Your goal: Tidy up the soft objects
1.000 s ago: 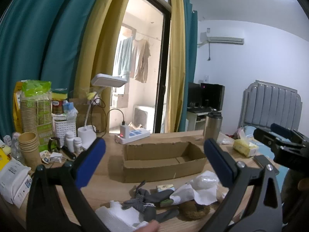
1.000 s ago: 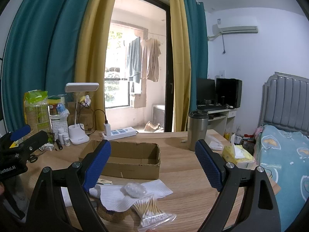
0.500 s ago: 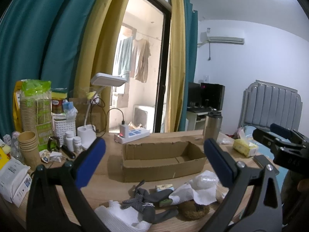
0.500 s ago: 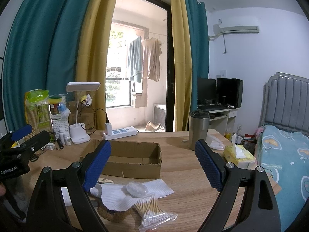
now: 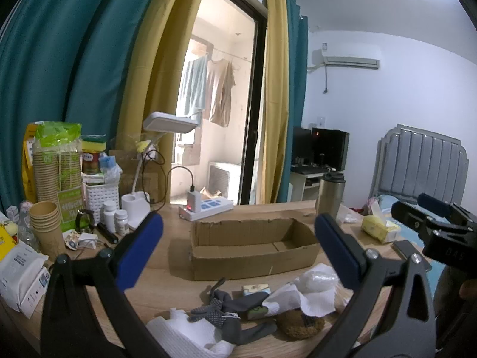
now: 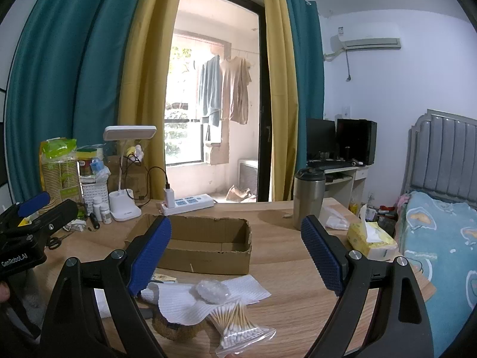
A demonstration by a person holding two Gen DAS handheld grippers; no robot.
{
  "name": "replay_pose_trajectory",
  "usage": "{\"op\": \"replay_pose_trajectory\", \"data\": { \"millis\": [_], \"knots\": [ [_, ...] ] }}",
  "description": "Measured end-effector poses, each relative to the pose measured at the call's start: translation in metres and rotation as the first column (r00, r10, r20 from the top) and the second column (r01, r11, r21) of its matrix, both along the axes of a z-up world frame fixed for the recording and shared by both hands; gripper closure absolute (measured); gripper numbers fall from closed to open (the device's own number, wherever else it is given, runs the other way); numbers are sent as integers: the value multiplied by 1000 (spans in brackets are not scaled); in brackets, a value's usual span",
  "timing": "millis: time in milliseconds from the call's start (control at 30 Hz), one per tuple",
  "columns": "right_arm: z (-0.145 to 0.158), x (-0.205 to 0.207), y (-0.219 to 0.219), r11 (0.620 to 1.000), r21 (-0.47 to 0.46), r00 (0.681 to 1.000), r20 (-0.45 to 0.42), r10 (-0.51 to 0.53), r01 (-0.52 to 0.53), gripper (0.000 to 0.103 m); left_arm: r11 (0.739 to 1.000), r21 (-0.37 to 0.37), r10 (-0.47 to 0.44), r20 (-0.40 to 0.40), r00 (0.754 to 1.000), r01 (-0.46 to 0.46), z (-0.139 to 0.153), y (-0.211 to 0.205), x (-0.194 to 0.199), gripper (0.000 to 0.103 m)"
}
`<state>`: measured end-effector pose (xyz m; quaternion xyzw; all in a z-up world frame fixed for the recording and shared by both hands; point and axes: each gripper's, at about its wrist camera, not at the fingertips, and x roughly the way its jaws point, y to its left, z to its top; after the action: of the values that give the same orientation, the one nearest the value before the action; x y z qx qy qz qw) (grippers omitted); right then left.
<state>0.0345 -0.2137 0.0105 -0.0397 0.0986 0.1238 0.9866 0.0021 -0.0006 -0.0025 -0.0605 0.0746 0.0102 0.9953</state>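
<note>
An empty open cardboard box [image 5: 253,246] stands mid-table; it also shows in the right wrist view [image 6: 205,246]. In front of it lies a pile: grey gloves [image 5: 229,310], white paper towels [image 5: 190,334], a crumpled clear bag [image 5: 317,280], a brown scrubber [image 5: 301,323] and a bag of cotton swabs [image 6: 238,328]. My left gripper [image 5: 238,250] is open and empty above the pile. My right gripper [image 6: 237,252] is open and empty, above the paper towel [image 6: 190,301]. Each gripper shows at the edge of the other's view.
At the table's left stand paper cups [image 5: 46,226], a white basket [image 5: 100,198], pill bottles [image 5: 114,219], a desk lamp [image 5: 167,125] and a power strip [image 5: 205,208]. A steel tumbler [image 6: 308,198] and a tissue pack [image 6: 371,241] stand at the right. A bed [image 6: 441,238] lies beyond.
Both grippers have stayed open and almost still. A fingertip at the bottom edge of the left wrist view one second ago is gone.
</note>
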Motion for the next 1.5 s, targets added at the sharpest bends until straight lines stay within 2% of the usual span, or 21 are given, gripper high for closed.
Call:
{"op": "replay_pose_trajectory", "data": {
  "millis": [1133, 1400, 1500],
  "knots": [
    [0, 1, -1, 1000, 18, 1000, -21, 14, -14, 12, 1000, 3, 7, -6, 1000, -7, 5, 5, -1, 1],
    [-3, 2, 1, 1000, 14, 1000, -26, 7, -7, 12, 998, 22, 55, -42, 998, -54, -2, 18, 1, 1],
    [-8, 7, 3, 1000, -14, 999, -30, -13, 12, 12, 997, 39, 75, -66, 995, -72, -10, 30, 5, 1]
  ]
}}
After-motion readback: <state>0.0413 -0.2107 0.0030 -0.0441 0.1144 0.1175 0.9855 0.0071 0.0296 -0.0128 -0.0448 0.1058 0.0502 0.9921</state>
